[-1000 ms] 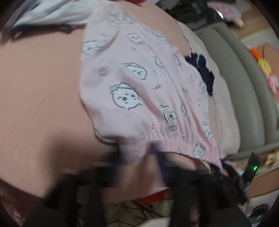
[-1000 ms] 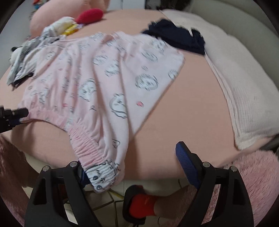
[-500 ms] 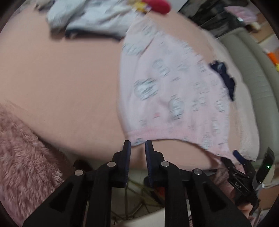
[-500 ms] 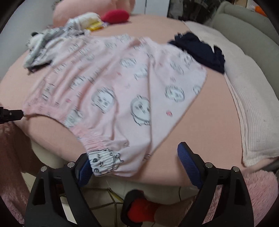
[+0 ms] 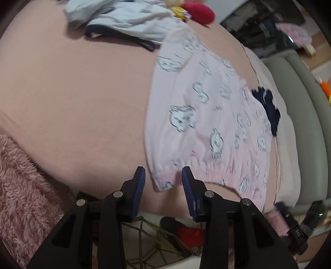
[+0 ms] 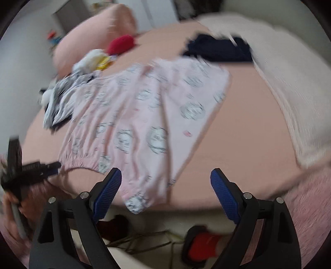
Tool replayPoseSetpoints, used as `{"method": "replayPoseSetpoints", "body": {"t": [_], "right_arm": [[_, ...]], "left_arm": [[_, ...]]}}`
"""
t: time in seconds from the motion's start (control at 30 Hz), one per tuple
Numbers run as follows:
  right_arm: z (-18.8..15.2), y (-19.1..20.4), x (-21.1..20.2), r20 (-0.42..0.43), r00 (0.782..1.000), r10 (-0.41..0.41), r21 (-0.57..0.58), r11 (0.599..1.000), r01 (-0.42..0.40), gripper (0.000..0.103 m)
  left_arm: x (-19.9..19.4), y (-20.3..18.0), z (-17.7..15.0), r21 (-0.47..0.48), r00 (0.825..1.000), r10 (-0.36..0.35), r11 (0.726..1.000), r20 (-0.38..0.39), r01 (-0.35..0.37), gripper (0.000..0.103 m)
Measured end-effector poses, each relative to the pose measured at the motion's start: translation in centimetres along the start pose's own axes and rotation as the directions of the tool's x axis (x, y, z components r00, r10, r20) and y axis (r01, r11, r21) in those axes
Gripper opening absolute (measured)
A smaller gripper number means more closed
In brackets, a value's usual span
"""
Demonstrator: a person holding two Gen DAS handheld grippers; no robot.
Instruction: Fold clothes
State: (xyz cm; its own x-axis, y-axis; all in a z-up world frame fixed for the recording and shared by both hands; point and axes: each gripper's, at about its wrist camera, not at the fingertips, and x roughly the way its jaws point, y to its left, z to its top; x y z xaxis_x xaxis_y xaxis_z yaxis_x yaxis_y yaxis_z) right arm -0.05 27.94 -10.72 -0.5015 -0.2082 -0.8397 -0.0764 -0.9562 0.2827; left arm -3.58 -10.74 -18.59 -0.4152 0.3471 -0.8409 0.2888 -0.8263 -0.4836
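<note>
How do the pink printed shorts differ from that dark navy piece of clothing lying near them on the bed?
The pink shorts are pale with cartoon faces printed all over; the navy garment is plain and dark. The shorts lie spread out fairly flat, waistband hanging at the near edge of the bed; the navy garment sits bunched in a heap. The shorts cover far more of the bed. Both rest on the same pink sheet, and no gripper holds either.

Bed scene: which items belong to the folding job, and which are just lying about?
In the job:
pink printed shorts
left gripper, jaws opening at the waistband
right gripper, open

Lying about:
navy garment
grey-and-white clothes
red plush toy
white blanket
</note>
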Motion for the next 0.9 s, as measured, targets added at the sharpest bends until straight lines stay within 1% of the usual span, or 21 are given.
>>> {"method": "replayPoseSetpoints", "body": {"t": [0.03,0.07,0.1,0.13,0.17,0.23,0.3,0.33,0.37,0.43,0.47,0.5,0.53,0.6,0.63,0.7,0.73,0.77,0.8,0.9], "right_arm": [[-0.1,-0.5,0.8,-0.045,0.998,0.054,0.040,0.998,-0.052,0.074],[-0.3,-1.0,1.6,-0.087,0.990,0.110,0.083,0.991,-0.103,0.067],[-0.4,-1.6,2.4,-0.127,0.978,0.167,0.127,0.980,-0.151,0.067],[-0.6,-2.1,3.2,-0.164,0.961,0.224,0.173,0.965,-0.196,0.067],[-0.5,-1.8,3.8,-0.182,0.949,0.256,0.185,0.957,-0.223,0.067],[-0.3,-1.2,4.6,-0.205,0.944,0.257,0.172,0.959,-0.224,0.067],[-0.2,-0.9,5.4,-0.216,0.946,0.243,0.181,0.962,-0.206,0.067],[0.0,-0.7,5.5,-0.213,0.948,0.236,0.176,0.964,-0.201,0.060],[0.2,-0.6,5.6,-0.209,0.951,0.229,0.171,0.966,-0.195,0.039],[0.4,-0.7,6.0,-0.212,0.949,0.231,0.179,0.964,-0.195,0.022],[0.4,-0.9,6.1,-0.207,0.953,0.223,0.184,0.965,-0.185,0.020],[0.4,-1.0,6.2,-0.203,0.956,0.214,0.189,0.966,-0.176,0.020],[0.5,-1.2,6.2,-0.198,0.959,0.205,0.194,0.967,-0.167,0.020],[0.4,-1.2,6.4,-0.220,0.953,0.209,0.185,0.968,-0.170,0.021],[0.3,-1.2,6.4,-0.231,0.948,0.218,0.183,0.967,-0.177,0.023],[0.1,-1.2,6.6,-0.243,0.941,0.234,0.185,0.964,-0.192,0.027],[0.2,-1.2,6.8,-0.241,0.940,0.242,0.191,0.961,-0.198,0.032],[0.4,-1.2,7.1,-0.254,0.931,0.261,0.195,0.957,-0.215,0.038],[0.7,-1.1,7.4,-0.252,0.928,0.273,0.201,0.953,-0.226,0.040],[2.1,-0.1,8.6,-0.239,0.942,0.234,0.181,0.964,-0.193,0.042]], "left_arm": [[0.1,0.3,0.0,-0.007,1.000,-0.022,1.000,-0.010,0.022,0.038],[0.2,0.5,0.0,-0.015,0.999,-0.045,0.999,-0.020,0.045,0.038],[0.4,0.7,0.0,-0.019,0.998,-0.059,0.998,-0.027,0.058,0.038],[0.5,0.7,-0.1,-0.020,0.997,-0.066,0.998,-0.033,0.066,0.038],[0.7,0.7,-0.1,-0.021,0.996,-0.074,0.997,-0.039,0.073,0.038],[0.9,0.9,0.0,-0.033,0.996,-0.083,0.996,-0.037,0.082,0.038],[0.9,1.3,0.2,-0.065,0.995,-0.098,0.993,-0.020,0.097,0.038],[0.9,1.5,0.2,-0.081,0.995,-0.101,0.992,-0.009,0.100,0.038],[0.8,1.8,0.3,-0.094,0.995,-0.103,0.990,-0.002,0.103,0.038],[1.0,1.9,0.4,-0.112,0.994,-0.112,0.987,0.002,0.111,0.038],[1.0,1.8,0.4,-0.112,0.993,-0.115,0.987,0.005,0.115,0.036],[0.9,1.6,0.3,-0.106,0.993,-0.117,0.987,0.009,0.117,0.028],[0.8,1.5,0.3,-0.100,0.993,-0.118,0.988,0.013,0.119,0.025],[0.8,1.3,0.4,-0.094,0.993,-0.120,0.988,0.010,0.120,0.026],[1.3,1.3,0.5,-0.103,0.991,-0.132,0.986,-0.005,0.131,0.026],[2.7,1.4,0.5,-0.139,0.982,-0.180,0.975,-0.051,0.172,0.030],[3.0,1.3,0.4,-0.139,0.980,-0.188,0.974,-0.058,0.178,0.032],[3.1,1.0,0.4,-0.125,0.982,-0.181,0.977,-0.056,0.173,0.033],[3.2,0.7,0.5,-0.111,0.983,-0.174,0.980,-0.054,0.167,0.034],[3.6,-0.2,0.9,-0.080,0.989,-0.148,0.986,-0.032,0.145,0.035]]}}
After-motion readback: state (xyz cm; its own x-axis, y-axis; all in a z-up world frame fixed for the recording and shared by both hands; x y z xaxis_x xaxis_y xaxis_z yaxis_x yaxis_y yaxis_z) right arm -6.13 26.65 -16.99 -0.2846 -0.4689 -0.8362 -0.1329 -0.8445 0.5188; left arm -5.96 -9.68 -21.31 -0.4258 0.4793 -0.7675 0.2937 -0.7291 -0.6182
